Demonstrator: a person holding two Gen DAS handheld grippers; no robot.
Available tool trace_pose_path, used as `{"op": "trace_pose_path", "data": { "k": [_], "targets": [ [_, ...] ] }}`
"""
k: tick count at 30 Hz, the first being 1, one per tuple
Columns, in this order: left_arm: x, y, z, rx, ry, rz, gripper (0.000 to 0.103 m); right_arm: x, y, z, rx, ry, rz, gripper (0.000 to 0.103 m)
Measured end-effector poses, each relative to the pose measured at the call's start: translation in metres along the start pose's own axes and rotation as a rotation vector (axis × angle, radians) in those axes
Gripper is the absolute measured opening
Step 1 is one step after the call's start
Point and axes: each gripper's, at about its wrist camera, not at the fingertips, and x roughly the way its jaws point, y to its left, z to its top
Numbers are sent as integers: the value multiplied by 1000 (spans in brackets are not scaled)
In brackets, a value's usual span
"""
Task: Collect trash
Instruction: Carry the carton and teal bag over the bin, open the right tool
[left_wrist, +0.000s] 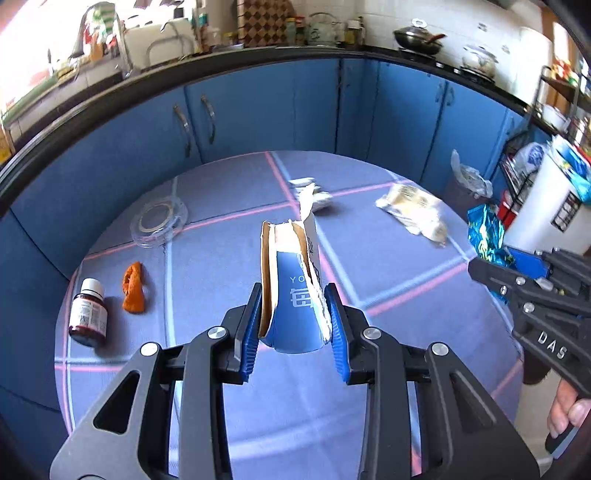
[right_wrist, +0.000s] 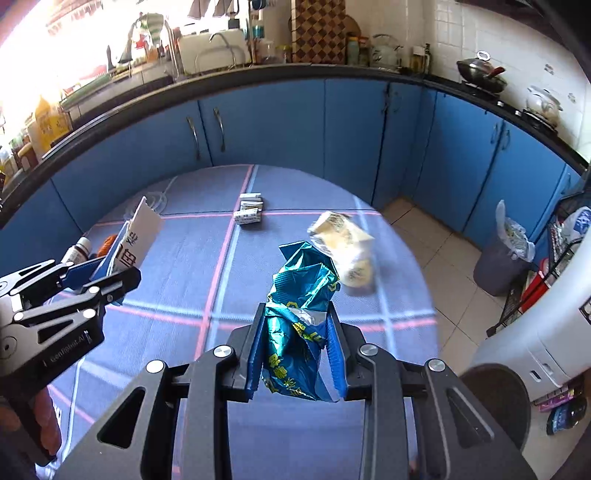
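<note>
My left gripper (left_wrist: 293, 295) is shut on a torn blue and white carton (left_wrist: 291, 288) and holds it above the round table (left_wrist: 236, 424). The carton also shows in the right wrist view (right_wrist: 129, 243). My right gripper (right_wrist: 297, 332) is shut on a crumpled teal foil wrapper (right_wrist: 295, 325), also seen at the right of the left wrist view (left_wrist: 485, 234). On the table lie a pale crumpled wrapper (left_wrist: 413, 210), a small white box (right_wrist: 249, 210), an orange peel (left_wrist: 133, 282), a brown bottle (left_wrist: 88, 312) and a clear plastic lid (left_wrist: 159, 221).
A grey trash bin (right_wrist: 498, 262) with a liner stands on the tiled floor to the right of the table, by a wire rack (right_wrist: 554, 258). Blue cabinets (left_wrist: 258, 110) run behind the table. A white appliance (right_wrist: 546, 332) is at the right.
</note>
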Motion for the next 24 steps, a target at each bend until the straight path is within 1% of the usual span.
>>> {"op": "trace_pose_path", "data": {
  "k": [7, 14, 21, 24],
  "targets": [
    [-33, -51, -10, 95, -36, -10, 34, -56, -31, -22, 1, -67, -33, 29],
    [-53, -105, -12, 182, -61, -38, 34, -95, -63, -46, 3, -109, -95, 29],
    [-63, -152, -10, 254, -78, -55, 34, -119, -94, -60, 22, -143, -164, 29],
    [-64, -170, -8, 280, -84, -61, 34, -125, -110, -64, 41, -148, -179, 29]
  ]
}}
